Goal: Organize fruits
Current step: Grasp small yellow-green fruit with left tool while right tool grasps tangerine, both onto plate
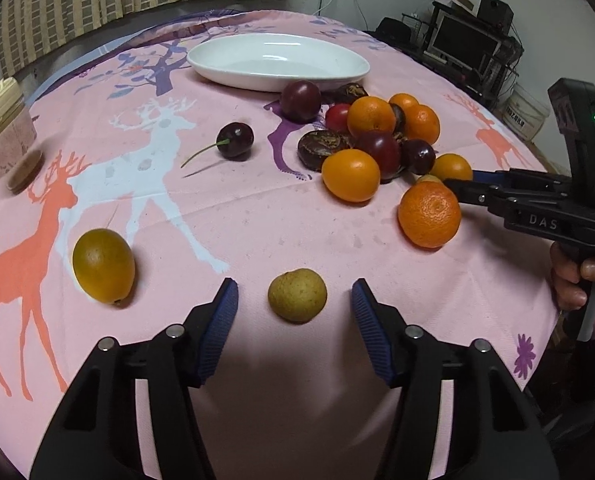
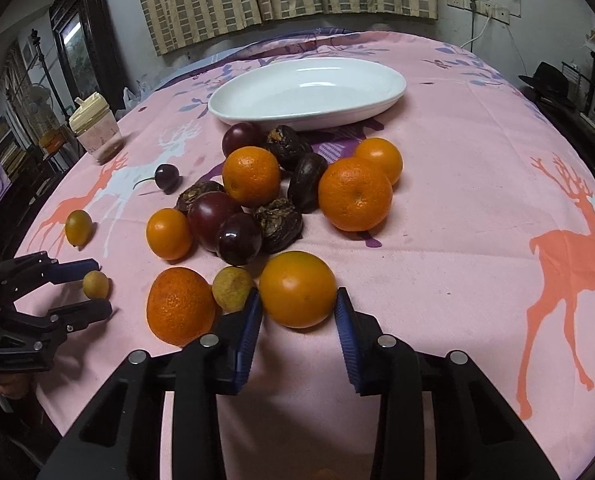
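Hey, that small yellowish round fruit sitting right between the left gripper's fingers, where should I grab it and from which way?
Grip the small yellowish fruit across its widest middle, coming straight forward and down with the left gripper. It is nearly round and sits alone on the tablecloth, with bare cloth on both sides, so the open fingers can probably close on its left and right flanks without nudging the green-yellow kumquat.

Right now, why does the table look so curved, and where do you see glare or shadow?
Left wrist view: fisheye lens bows the pink tablecloth; dark corners; the left tool shadows the cloth beneath it. Right wrist view: same bending; window glare on the white dish and dark plum; shadow under the right tool.
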{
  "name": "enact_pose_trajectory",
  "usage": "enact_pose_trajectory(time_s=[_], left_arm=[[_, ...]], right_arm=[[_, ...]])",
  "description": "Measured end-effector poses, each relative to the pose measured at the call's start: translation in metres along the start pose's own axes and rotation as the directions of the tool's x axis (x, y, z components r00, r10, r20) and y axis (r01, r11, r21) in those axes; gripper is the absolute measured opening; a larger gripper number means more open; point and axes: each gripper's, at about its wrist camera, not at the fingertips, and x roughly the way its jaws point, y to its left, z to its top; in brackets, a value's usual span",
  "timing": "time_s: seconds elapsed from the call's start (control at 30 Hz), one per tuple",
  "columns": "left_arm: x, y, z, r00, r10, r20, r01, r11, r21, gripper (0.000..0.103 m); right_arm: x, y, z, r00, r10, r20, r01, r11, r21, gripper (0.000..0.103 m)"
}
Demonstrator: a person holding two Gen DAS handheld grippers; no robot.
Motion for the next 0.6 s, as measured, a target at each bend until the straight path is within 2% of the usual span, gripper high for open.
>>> enact_pose_trajectory(time_s=[0.07, 0.13, 0.17, 0.27, 0.37, 0.5, 0.6], left_arm=[[0.001, -0.002, 0.001, 1.000, 0.022, -0.002, -0.022, 1.000, 0.013, 0.049], [0.000, -0.002, 0.001, 0.999, 0.045, -0.004, -0.045, 0.999, 0.026, 0.033], [-0.001, -0.002, 0.001, 0.999, 0.035, -0.007, -0.035, 0.999, 0.027, 0.028], [-0.005, 0.002, 0.001, 1.000, -0.002, -0.011, 0.002, 1.000, 0.009, 0.026], [-0.013, 0.006, 0.012, 0.999, -0.021, 0.024, 0.021, 1.000, 0.005, 0.026], [-0.022, 0.015, 0.064, 0.989, -0.067, 0.131, 0.070, 0.997, -0.019, 0.026], [-0.008, 0.027, 0.123, 0.982, -0.092, 0.164, 0.105, 0.991, -0.078, 0.026]], right_arm=[[-0.001, 0.000, -0.001, 1.000, 0.003, 0.000, -0.003, 1.000, 0.003, 0.037], [-0.003, -0.002, -0.002, 1.000, 0.014, 0.000, -0.014, 1.000, 0.021, 0.037], [-0.004, -0.003, -0.003, 1.000, 0.020, 0.000, -0.020, 0.999, 0.026, 0.037], [-0.010, -0.007, -0.002, 0.999, 0.048, 0.013, -0.049, 0.997, 0.052, 0.037], [-0.020, -0.007, 0.011, 0.997, 0.057, 0.061, -0.061, 0.996, 0.060, 0.037], [-0.025, -0.009, 0.056, 0.981, 0.075, 0.177, -0.091, 0.992, 0.087, 0.037], [-0.006, -0.014, 0.099, 0.974, 0.034, 0.224, -0.064, 0.990, 0.128, 0.037]])
